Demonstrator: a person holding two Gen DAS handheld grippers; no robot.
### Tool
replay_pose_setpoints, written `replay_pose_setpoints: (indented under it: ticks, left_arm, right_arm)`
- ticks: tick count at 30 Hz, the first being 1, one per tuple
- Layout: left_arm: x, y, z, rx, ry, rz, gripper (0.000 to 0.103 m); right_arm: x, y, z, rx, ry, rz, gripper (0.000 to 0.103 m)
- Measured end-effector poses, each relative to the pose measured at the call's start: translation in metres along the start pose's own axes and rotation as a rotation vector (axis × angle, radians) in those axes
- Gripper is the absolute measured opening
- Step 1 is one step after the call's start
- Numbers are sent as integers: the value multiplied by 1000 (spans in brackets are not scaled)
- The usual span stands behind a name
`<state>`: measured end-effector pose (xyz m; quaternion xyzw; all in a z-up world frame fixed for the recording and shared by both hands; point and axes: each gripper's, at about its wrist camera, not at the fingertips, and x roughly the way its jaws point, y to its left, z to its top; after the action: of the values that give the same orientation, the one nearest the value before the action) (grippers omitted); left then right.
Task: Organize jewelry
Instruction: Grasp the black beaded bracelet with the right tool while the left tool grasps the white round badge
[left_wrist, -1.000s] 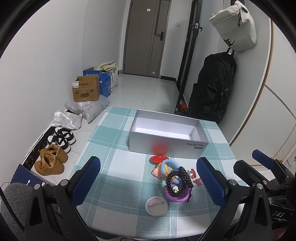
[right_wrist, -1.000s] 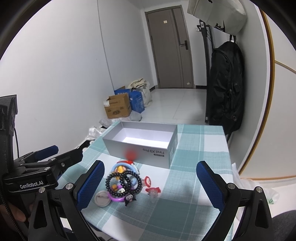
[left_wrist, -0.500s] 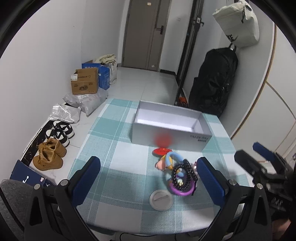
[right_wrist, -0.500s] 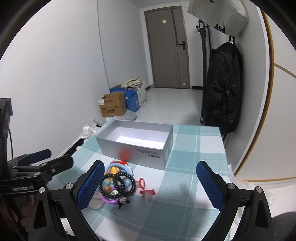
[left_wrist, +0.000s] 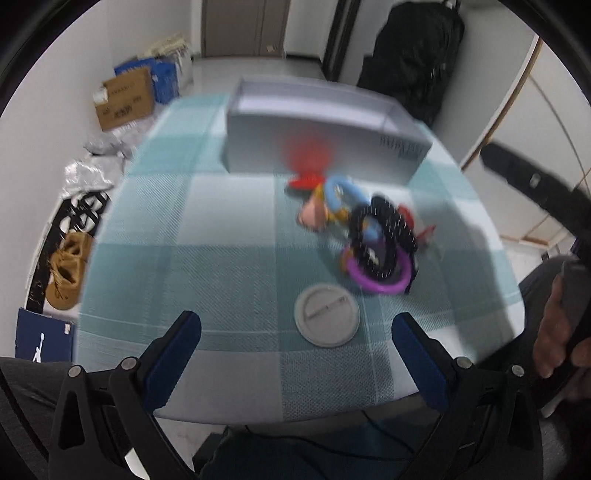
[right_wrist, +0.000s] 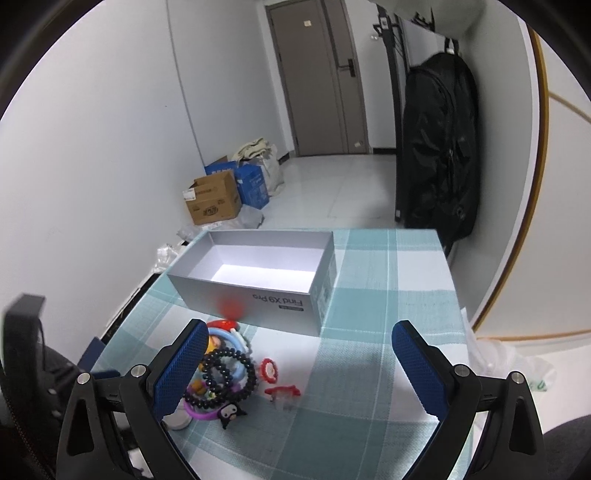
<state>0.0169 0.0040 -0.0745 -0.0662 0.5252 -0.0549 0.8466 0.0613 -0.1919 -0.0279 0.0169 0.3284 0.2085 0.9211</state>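
Black beads on the bracelet (right_wrist: 229, 380) look hard and slippery, light but loose; it lies in the pile on the counter (right_wrist: 369, 369) before the empty box (right_wrist: 258, 273). Best pinched across its strand. Left gripper (left_wrist: 295, 332) has just been closing slightly, nothing between its fingers; right gripper (right_wrist: 295, 343) spread, empty.

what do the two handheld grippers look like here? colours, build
Both match: the left gripper and right gripper have black plastic frames with silver screws and two fingers faced with blue cross-hatched pads. No markings are readable on either now.
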Motion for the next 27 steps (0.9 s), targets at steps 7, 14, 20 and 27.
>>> replay_pose_setpoints:
  ticks: [7, 14, 20, 27]
  left_arm:
    - [4, -16, 2, 96, 30, 46, 75]
    - [4, -15, 1, 119, 9, 43, 37]
    - [5, -1, 9, 36, 16, -19, 37]
    - [-8, 13, 13, -49, -37, -42, 37]
  right_arm:
    - [7, -10, 0, 37, 31, 6, 100]
    - [8, -17, 1, 59, 44, 9, 100]
    - [10, -19, -2, 78, 77, 30, 100]
    - [24, -18, -12, 154, 199, 210, 98]
